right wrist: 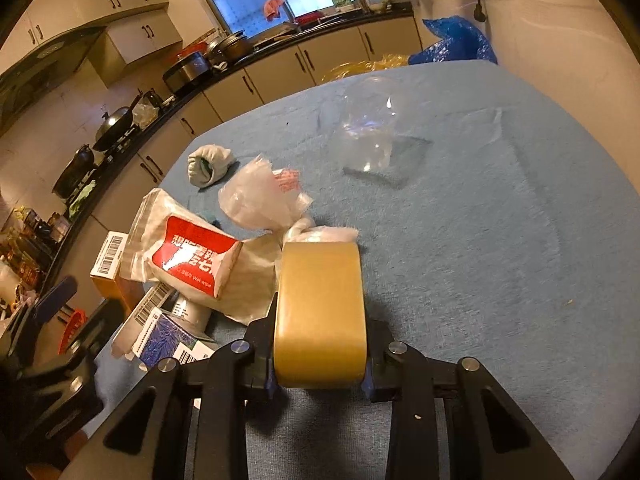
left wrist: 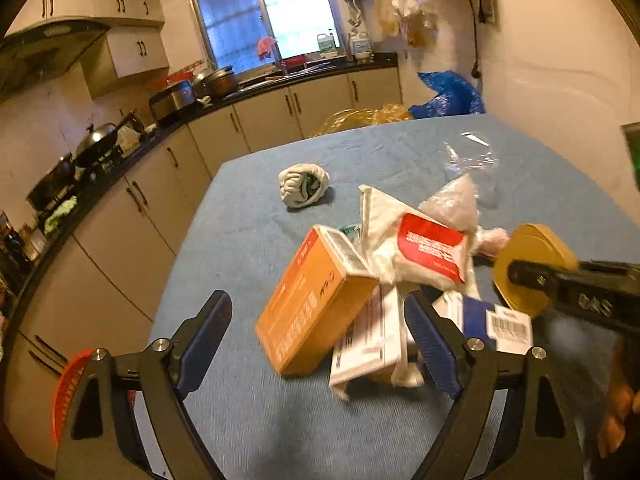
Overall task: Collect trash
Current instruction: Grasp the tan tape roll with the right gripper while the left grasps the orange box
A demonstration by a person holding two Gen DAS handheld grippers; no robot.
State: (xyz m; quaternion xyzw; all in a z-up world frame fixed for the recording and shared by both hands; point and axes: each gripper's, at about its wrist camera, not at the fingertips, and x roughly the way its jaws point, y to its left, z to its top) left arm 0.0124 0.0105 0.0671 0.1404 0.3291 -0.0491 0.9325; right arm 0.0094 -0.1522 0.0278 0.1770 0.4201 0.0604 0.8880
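A heap of trash lies on the blue-covered table (right wrist: 480, 240): an orange box (left wrist: 296, 332), a wet-wipe pack with a red label (left wrist: 432, 252) (right wrist: 192, 256), a blue-and-white barcoded box (left wrist: 492, 320) and a crumpled plastic bag (right wrist: 264, 196). My left gripper (left wrist: 316, 300) is open, its blue-padded fingers on either side of the orange box without touching it. My right gripper (right wrist: 320, 320) is shut on a tan tape roll (right wrist: 320, 312) just right of the heap. In the left wrist view the tape roll (left wrist: 532, 248) shows at the right edge.
A balled white cloth (left wrist: 304, 184) and clear plastic wrap (right wrist: 368, 132) lie farther back on the table. Kitchen counters with pots (left wrist: 96, 144) run along the left. A red basket (left wrist: 70, 384) sits low left. Blue (left wrist: 452, 96) and yellow bags (left wrist: 360, 118) lie beyond the table.
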